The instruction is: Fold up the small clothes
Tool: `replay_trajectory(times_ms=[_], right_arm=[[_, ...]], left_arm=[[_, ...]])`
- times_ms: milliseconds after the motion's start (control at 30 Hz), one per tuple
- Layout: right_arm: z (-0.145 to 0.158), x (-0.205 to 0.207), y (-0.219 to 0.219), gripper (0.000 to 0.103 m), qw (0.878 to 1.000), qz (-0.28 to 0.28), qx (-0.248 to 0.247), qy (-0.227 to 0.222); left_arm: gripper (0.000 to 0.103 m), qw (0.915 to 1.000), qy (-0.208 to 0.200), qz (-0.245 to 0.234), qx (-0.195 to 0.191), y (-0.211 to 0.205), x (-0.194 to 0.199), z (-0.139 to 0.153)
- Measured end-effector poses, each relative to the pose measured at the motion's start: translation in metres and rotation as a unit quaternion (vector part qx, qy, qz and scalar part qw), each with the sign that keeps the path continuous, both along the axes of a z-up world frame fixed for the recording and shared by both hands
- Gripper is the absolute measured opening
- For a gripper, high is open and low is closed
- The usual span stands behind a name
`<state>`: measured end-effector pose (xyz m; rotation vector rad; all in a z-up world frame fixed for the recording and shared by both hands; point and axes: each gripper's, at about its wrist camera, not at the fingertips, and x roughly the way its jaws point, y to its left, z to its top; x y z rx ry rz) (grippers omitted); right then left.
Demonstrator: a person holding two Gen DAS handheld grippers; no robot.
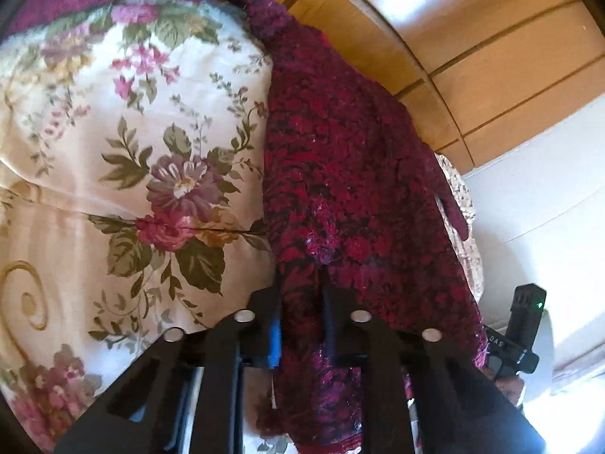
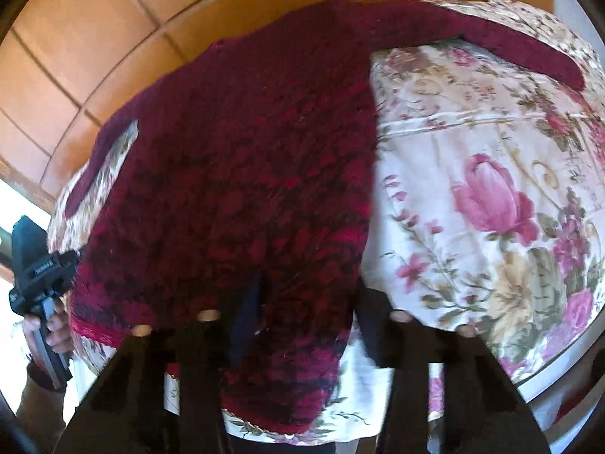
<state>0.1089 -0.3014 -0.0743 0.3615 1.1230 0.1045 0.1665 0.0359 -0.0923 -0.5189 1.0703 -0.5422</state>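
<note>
Knitwear first: a dark red sweater (image 1: 351, 174) lies spread over the floral tablecloth (image 1: 124, 143), body flat, hem at the near edge where both tools work. Judging by that, the fold has not begun and this is the gripping step.

From the left wrist view, the left gripper (image 1: 300, 302) has its jaws pressed together on the hem, a pinch of knit bunched between the fingers. From the right wrist view, the right gripper (image 2: 306, 295) straddles the other hem corner; its jaws stand part way apart with wool between them, and blur keeps me from saying that the pads actually bite.

Next, I would think, the right side must finish its grip (a loose knit slips easily) before both lift the hem together and carry it toward the neckline.

Only the right view shows the far sleeve (image 2: 510, 53) stretched across the cloth, the table's curved edge and the person's hand (image 2: 49, 333) on the left tool. Only the left view shows the pinch itself plainly, plus wooden floor (image 1: 472, 38) beyond.
</note>
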Motion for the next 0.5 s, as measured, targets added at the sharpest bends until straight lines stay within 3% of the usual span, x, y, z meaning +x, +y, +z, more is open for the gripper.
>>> replay_trajectory(times_ms=[100, 300, 500], right_arm=[[0.016, 0.001, 0.003, 0.019, 1.000, 0.013, -0.019, -0.016], [0.058, -0.013, -0.003, 0.015, 0.994, 0.037, -0.078, -0.065], [0.036, -0.045, -0.022, 0.015, 0.992, 0.042, -0.112, -0.036]], left_arm=[[0.011, 0.9996, -0.029, 0.000, 0.006, 0.005, -0.013, 0.016], [0.010, 0.9977, -0.067, 0.000, 0.005, 0.020, -0.047, 0.040], [0.009, 0.9983, -0.052, -0.016, 0.021, 0.019, -0.094, 0.029]])
